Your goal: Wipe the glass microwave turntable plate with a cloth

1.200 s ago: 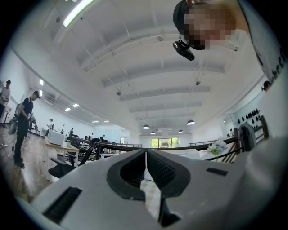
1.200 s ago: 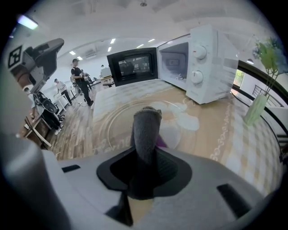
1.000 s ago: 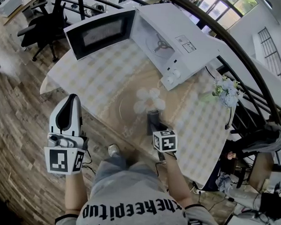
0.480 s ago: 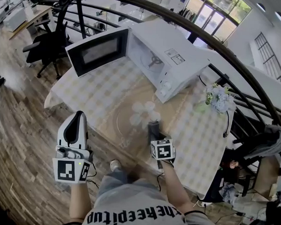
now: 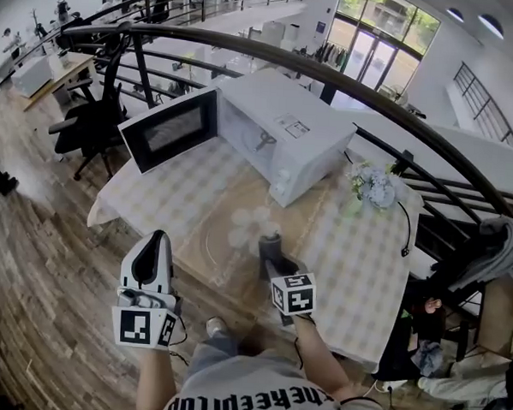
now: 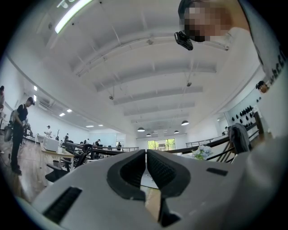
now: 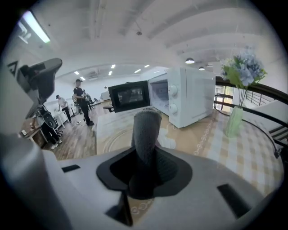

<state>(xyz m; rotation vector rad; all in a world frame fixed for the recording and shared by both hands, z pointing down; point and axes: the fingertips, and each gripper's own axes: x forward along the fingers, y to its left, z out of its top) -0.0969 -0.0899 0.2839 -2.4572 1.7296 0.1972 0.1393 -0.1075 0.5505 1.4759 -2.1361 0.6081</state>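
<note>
Currently the right gripper [image 7: 146, 168] is clamped on a rolled dark grey cloth [image 7: 146, 134], which stands up out of its jaws. The glass turntable plate [image 7: 112, 141] lies flat on the table [image 5: 154, 194], just ahead of this gripper and a little to its left, with the open microwave [image 5: 286, 137] farther beyond. I cannot tell whether the cloth touches the glass. The left gripper [image 6: 146, 173] has its jaws pressed together on nothing and points away from the plate, off the table's near edge. I judge the wiping step in hand; next, the cloth needs pressing down onto the glass and sweeping leftward across it
</note>
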